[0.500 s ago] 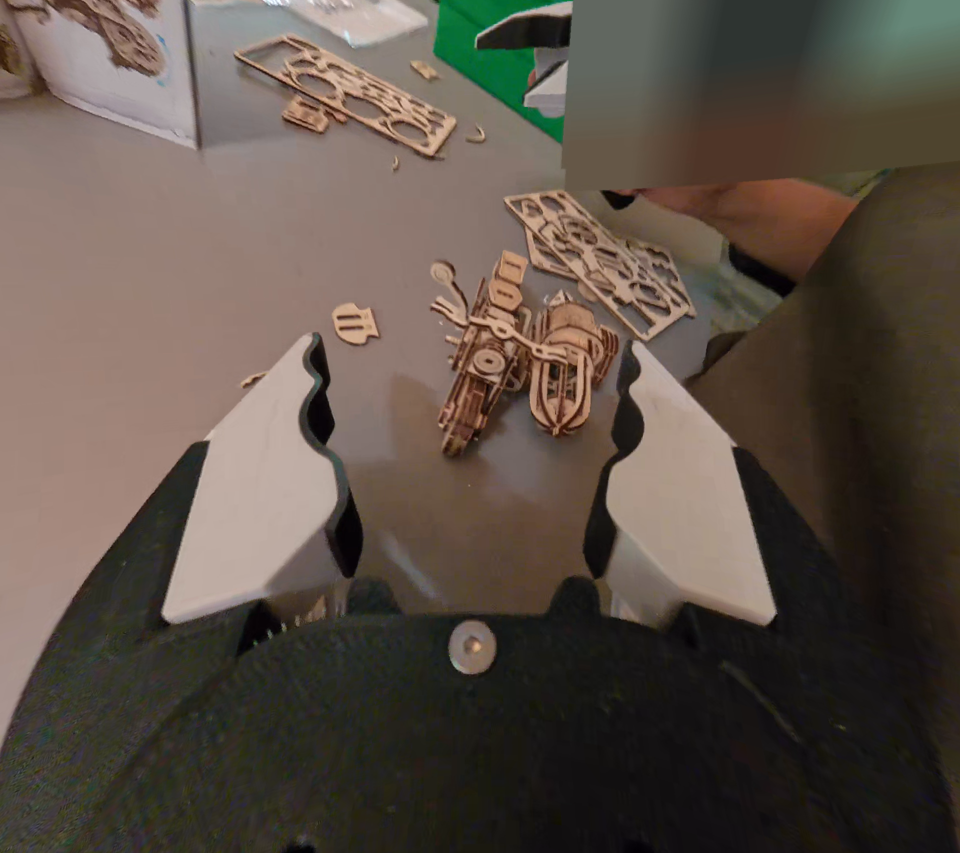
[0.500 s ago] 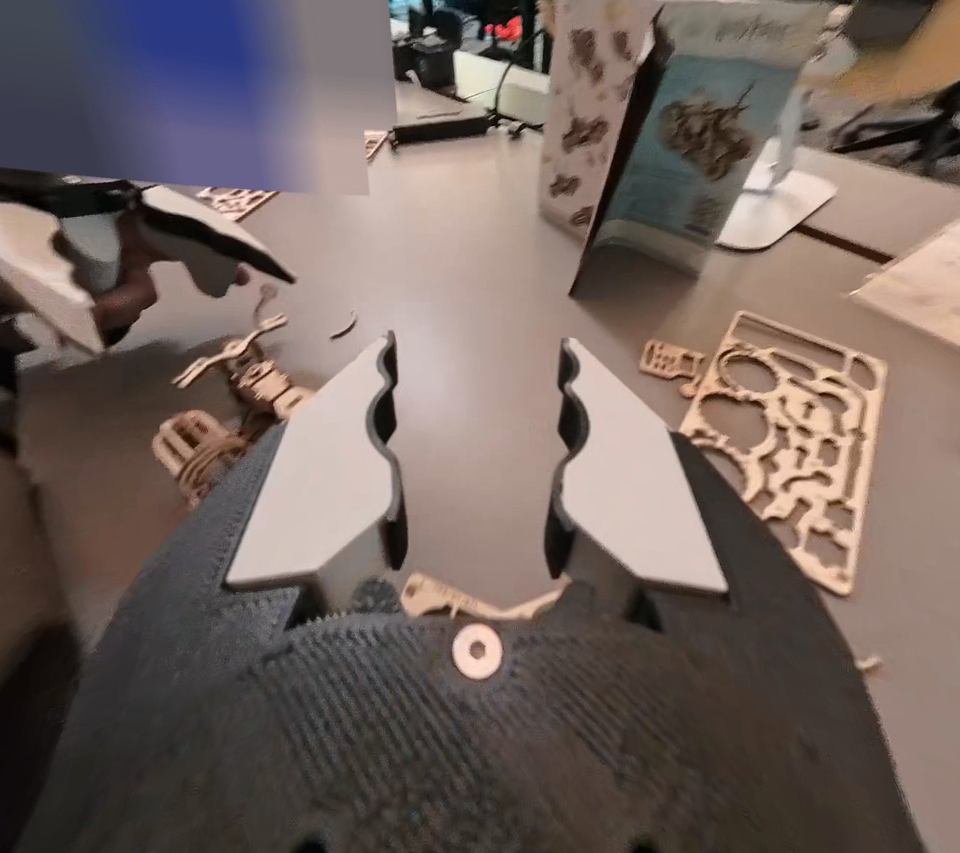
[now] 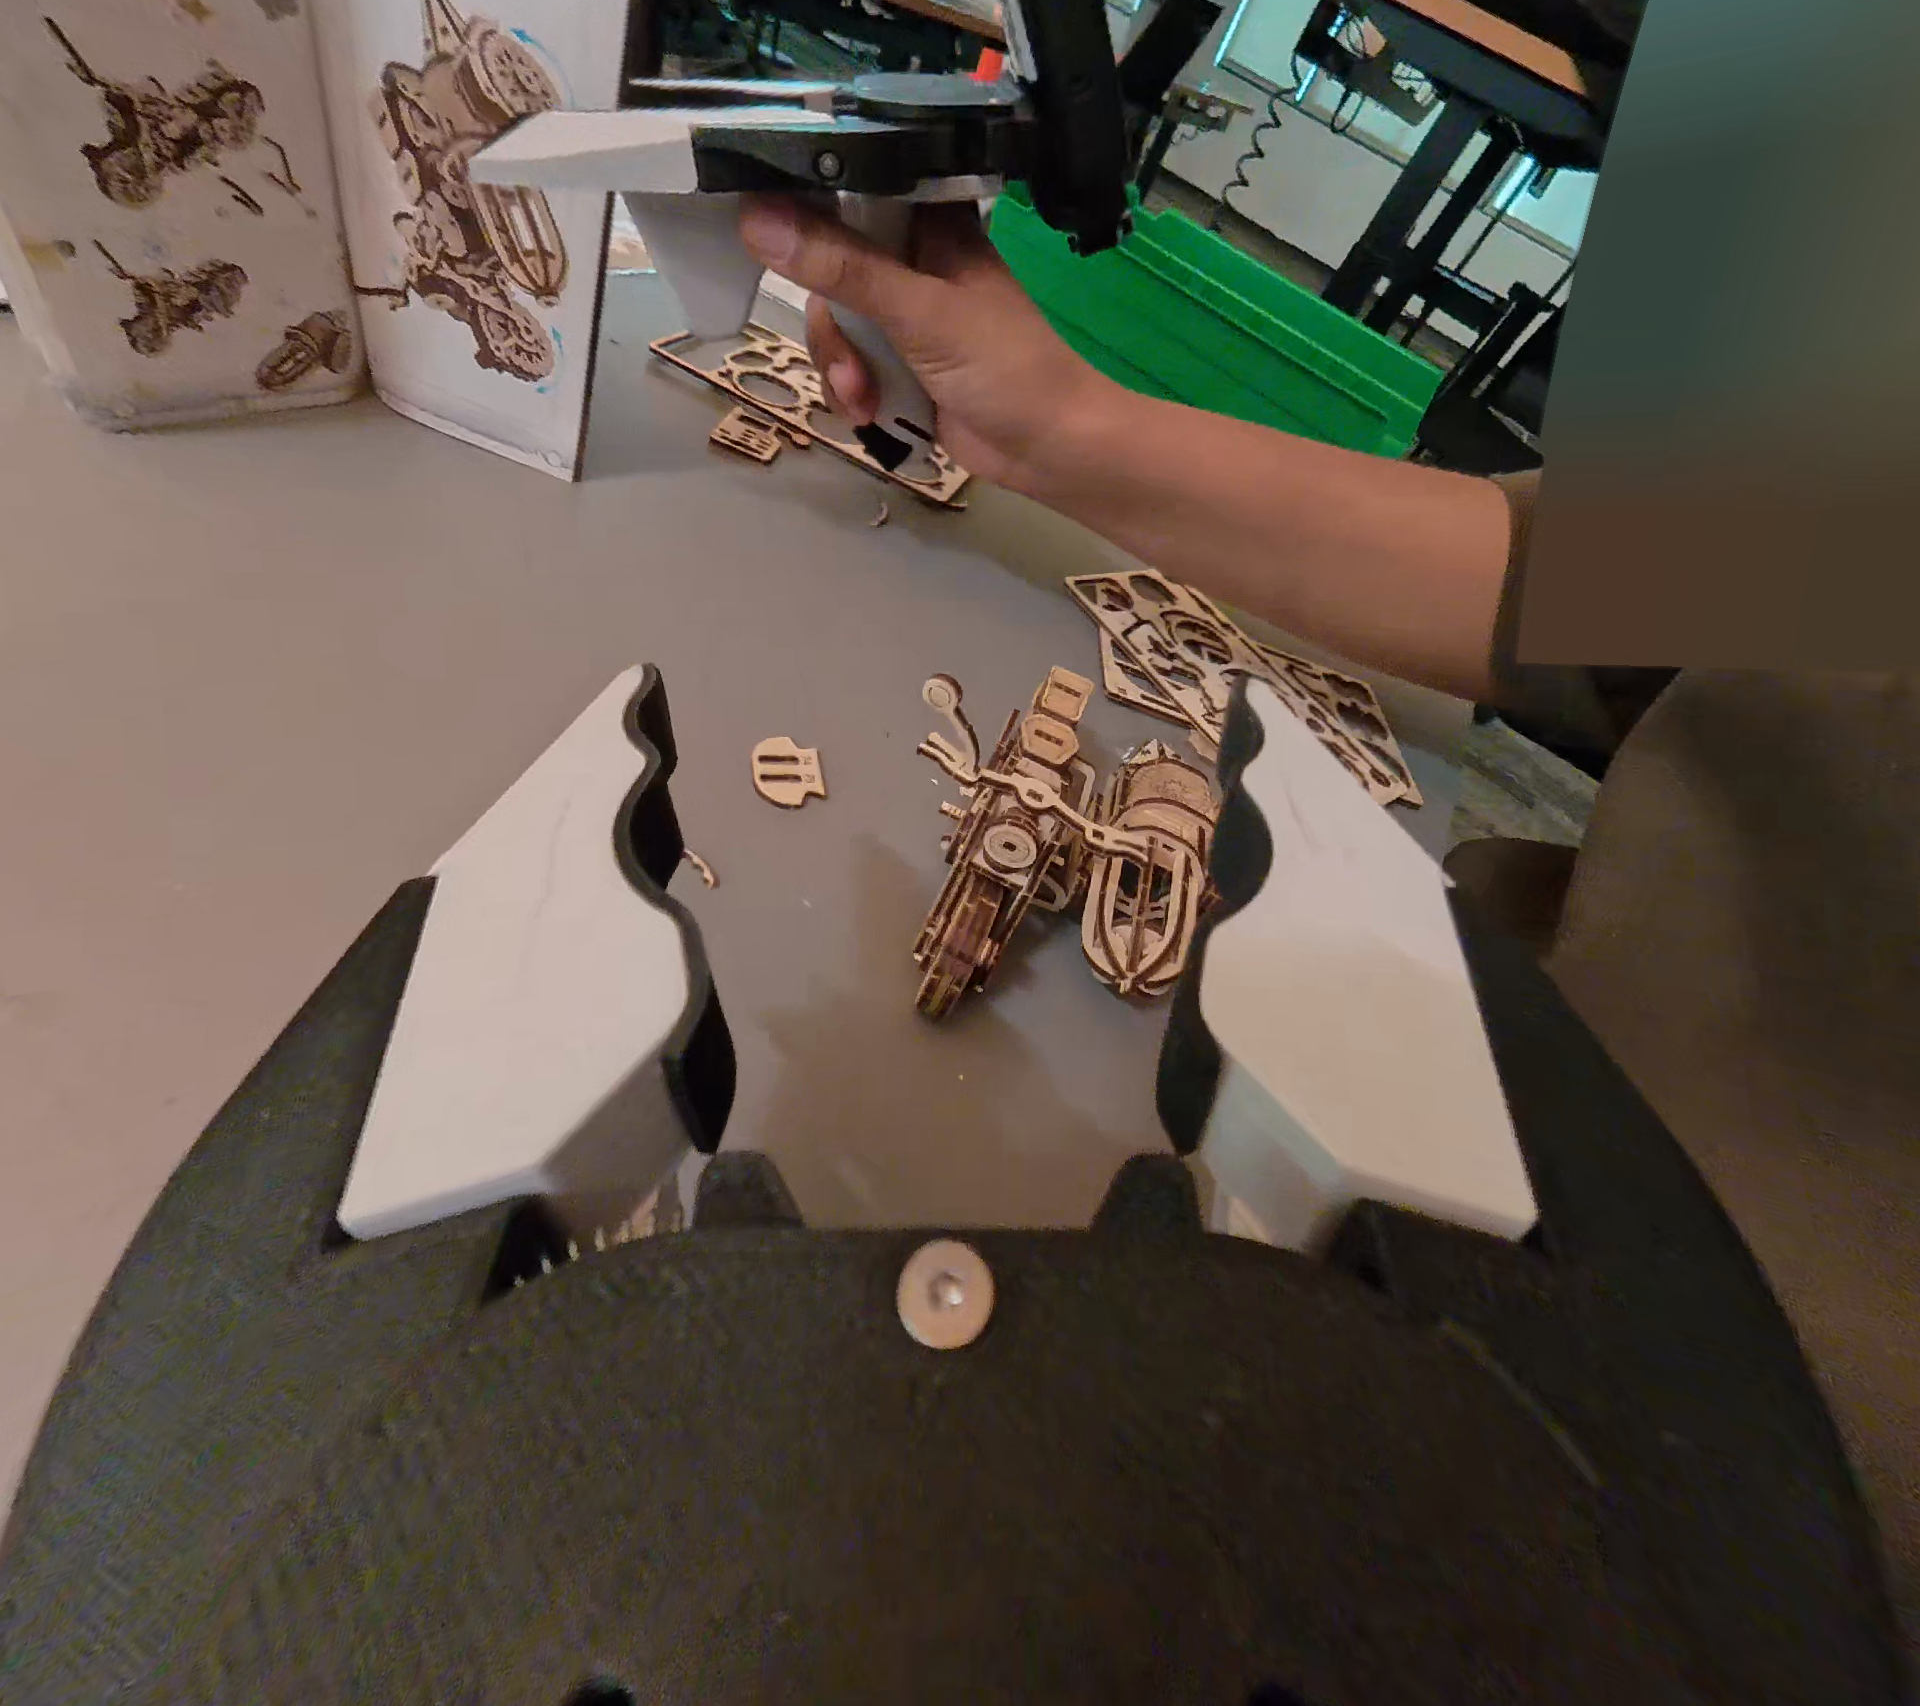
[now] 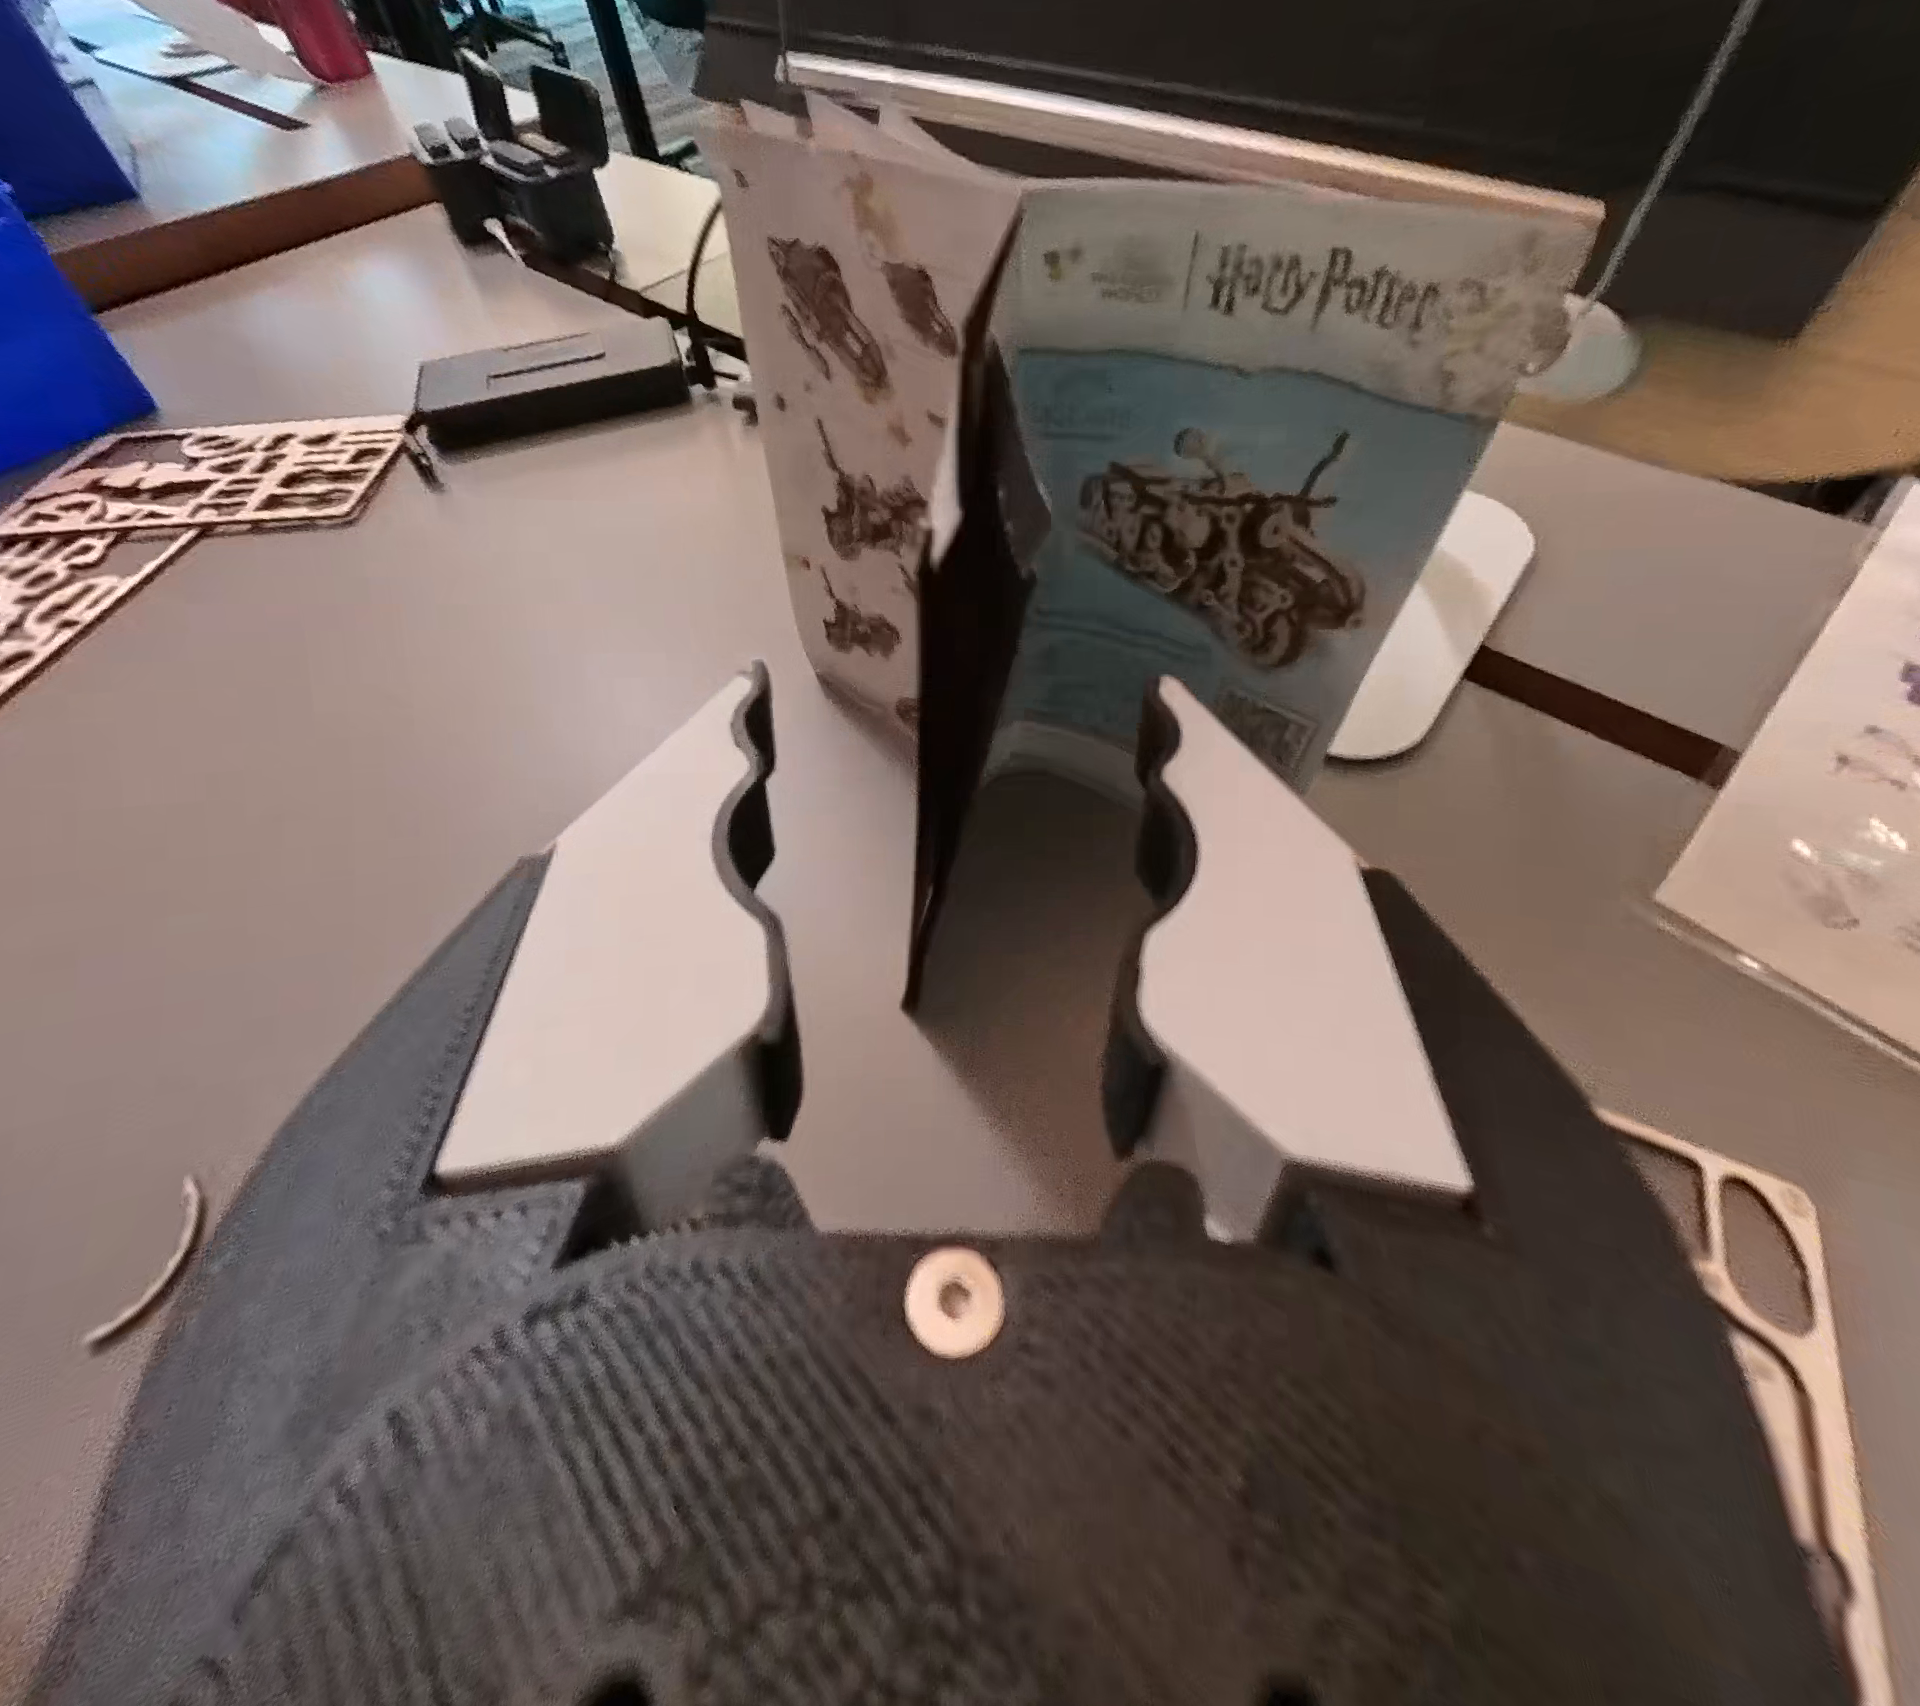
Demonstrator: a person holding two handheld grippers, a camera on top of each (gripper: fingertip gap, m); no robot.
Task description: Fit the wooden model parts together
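Left hand-held gripper (image 3: pixel 935 877): spread wide, empty, above the grey tabletop (image 3: pixel 312 669) | right hand-held gripper (image 4: pixel 956 887): spread wide, empty, facing one printed box (image 4: pixel 1195 513) | one wooden motorcycle model (image 3: pixel 1060 846) between the left fingers | one loose wooden part (image 3: pixel 790 773) just beside the model | two punched-out sheets (image 3: pixel 1247 700) beyond the model.

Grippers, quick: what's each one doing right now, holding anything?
Left gripper: jaws open, empty, above the wooden motorcycle model.
Right gripper: jaws open, empty, facing the model kit box.
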